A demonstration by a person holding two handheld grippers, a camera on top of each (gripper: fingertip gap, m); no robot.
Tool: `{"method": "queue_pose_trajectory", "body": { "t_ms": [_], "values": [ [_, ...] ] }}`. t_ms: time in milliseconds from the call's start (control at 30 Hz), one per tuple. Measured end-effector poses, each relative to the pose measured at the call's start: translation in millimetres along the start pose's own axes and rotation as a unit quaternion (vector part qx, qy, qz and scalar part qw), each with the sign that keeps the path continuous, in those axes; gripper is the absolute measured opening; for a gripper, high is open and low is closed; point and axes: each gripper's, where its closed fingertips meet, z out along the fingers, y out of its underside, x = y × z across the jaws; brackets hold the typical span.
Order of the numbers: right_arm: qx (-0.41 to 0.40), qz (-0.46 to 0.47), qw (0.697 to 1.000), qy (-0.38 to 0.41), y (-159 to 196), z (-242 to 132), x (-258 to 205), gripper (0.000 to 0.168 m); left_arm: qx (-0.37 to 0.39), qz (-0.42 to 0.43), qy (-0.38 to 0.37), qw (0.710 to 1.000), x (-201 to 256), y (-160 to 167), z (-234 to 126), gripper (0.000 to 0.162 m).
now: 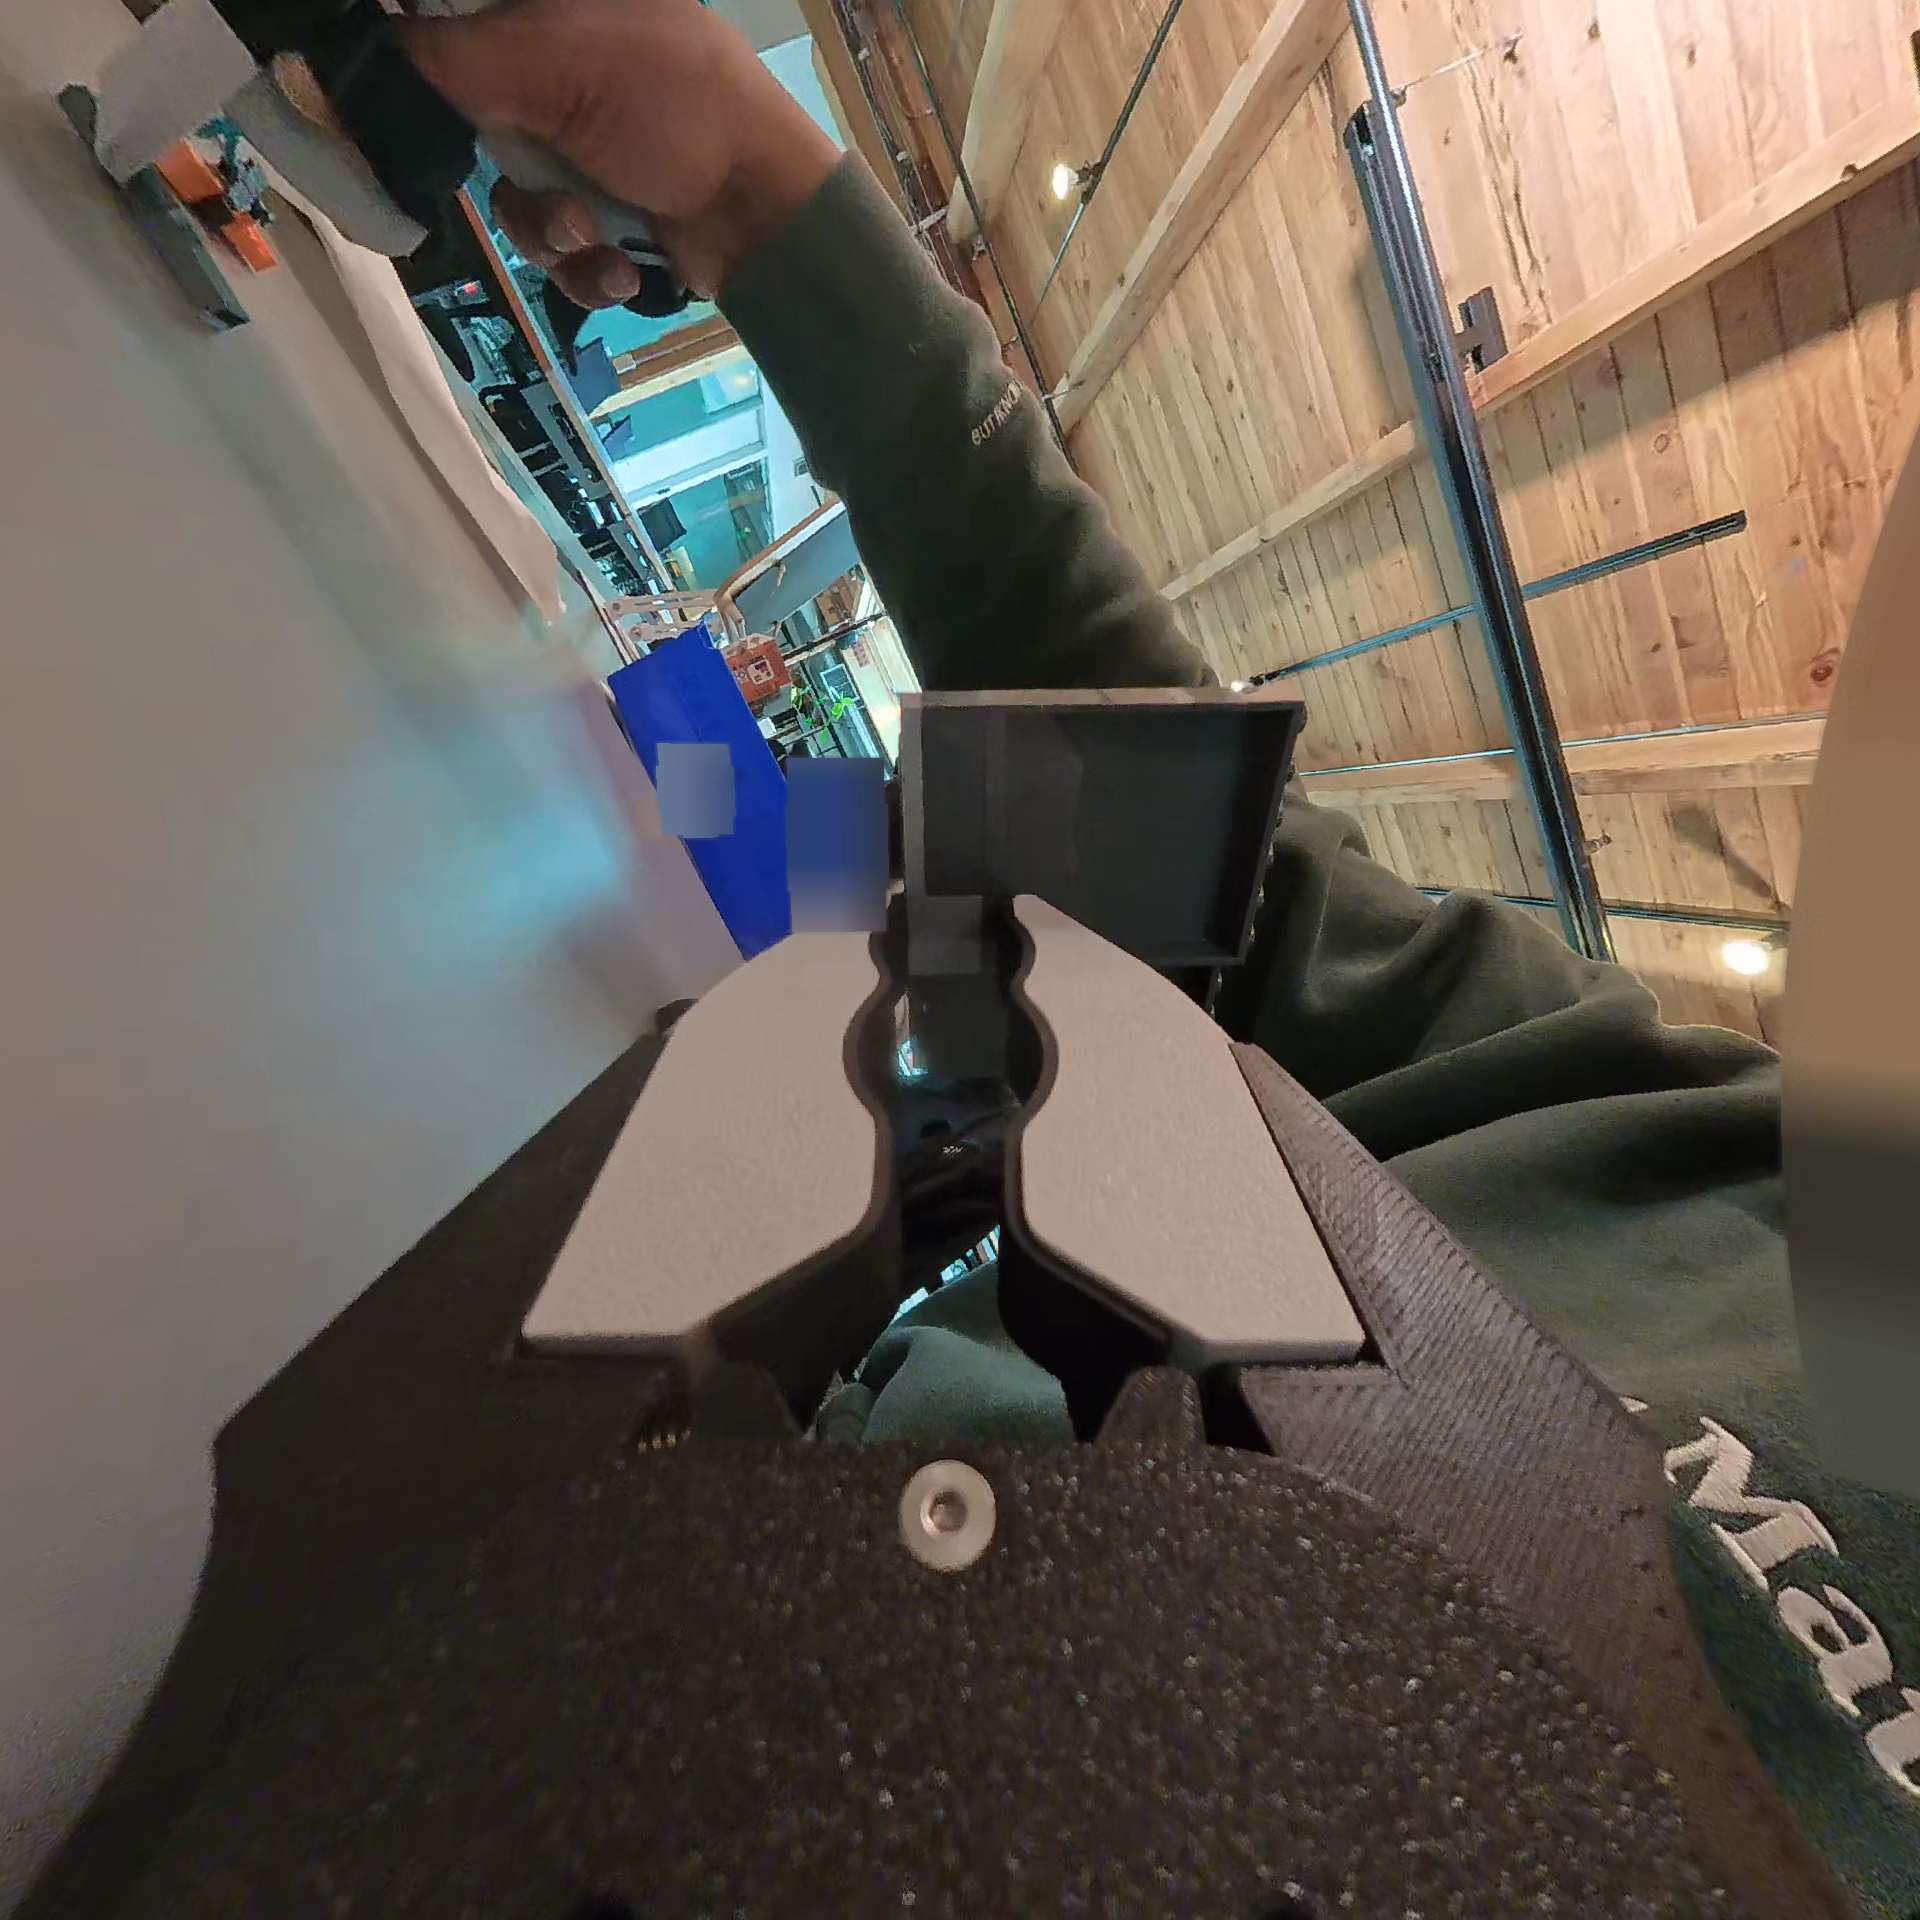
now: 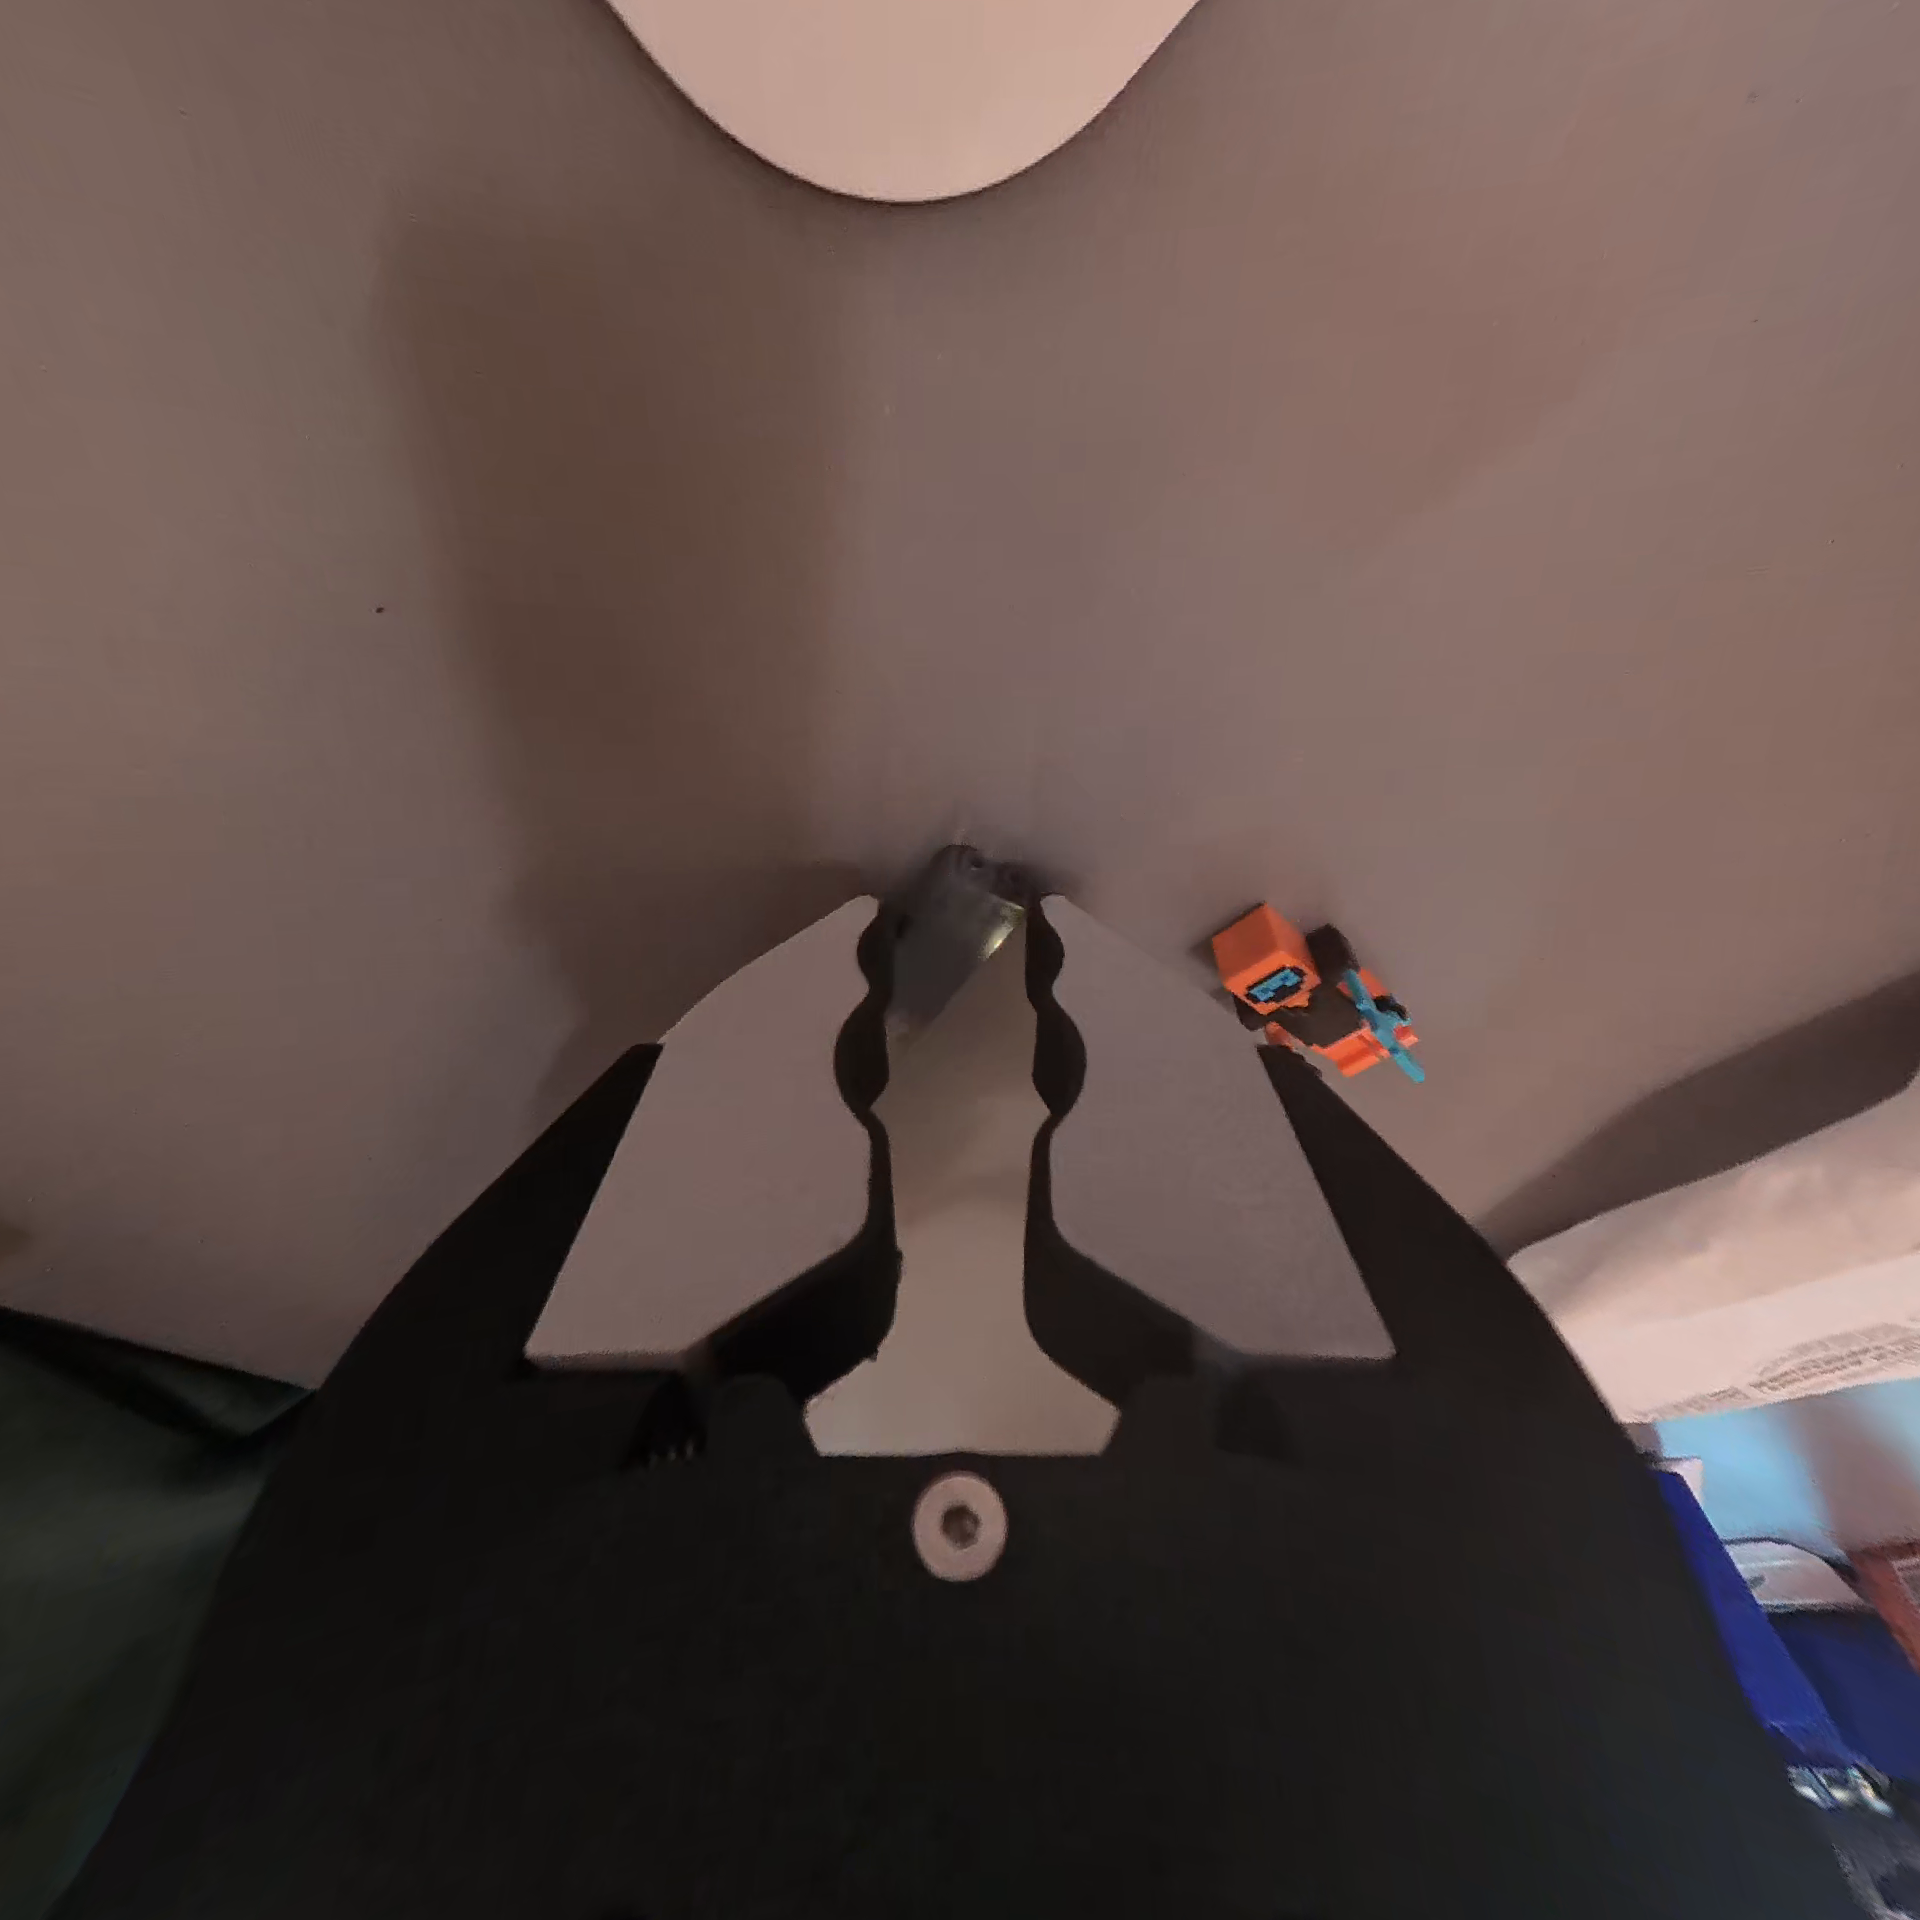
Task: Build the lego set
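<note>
There is white lettering on the green sweatshirt sleeve (image 1: pixel 997 436) and chest, and print on a paper sheet (image 2: pixel 1766 1340) to my right tongs' right. My left tongs (image 1: pixel 943 940) are tipped sideways, pinched on a dark grey tray-shaped part (image 1: pixel 1101 821) by its tab. The person's hand (image 1: pixel 623 114) grips my right tongs (image 2: pixel 954 914), which point down at the table (image 2: pixel 520 520), closed on a small grey lego piece (image 2: pixel 951 914). An orange lego figure (image 2: pixel 1304 987) lies just right of them.
</note>
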Motion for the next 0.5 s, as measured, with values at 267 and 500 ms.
{"method": "queue_pose_trajectory", "body": {
  "t_ms": [267, 500],
  "values": [
    [0.189, -0.108, 0.975, -0.046, -10, -31, -28, 0.017, 0.002, 0.002, -0.002, 1.000, -1, -1, 0, 0.015],
    [0.467, -0.152, 0.869, -0.055, 14, -57, -57, 0.018, 0.003, 0.002, -0.015, 1.000, -7, 0, 0, 0.015]
  ]
}}
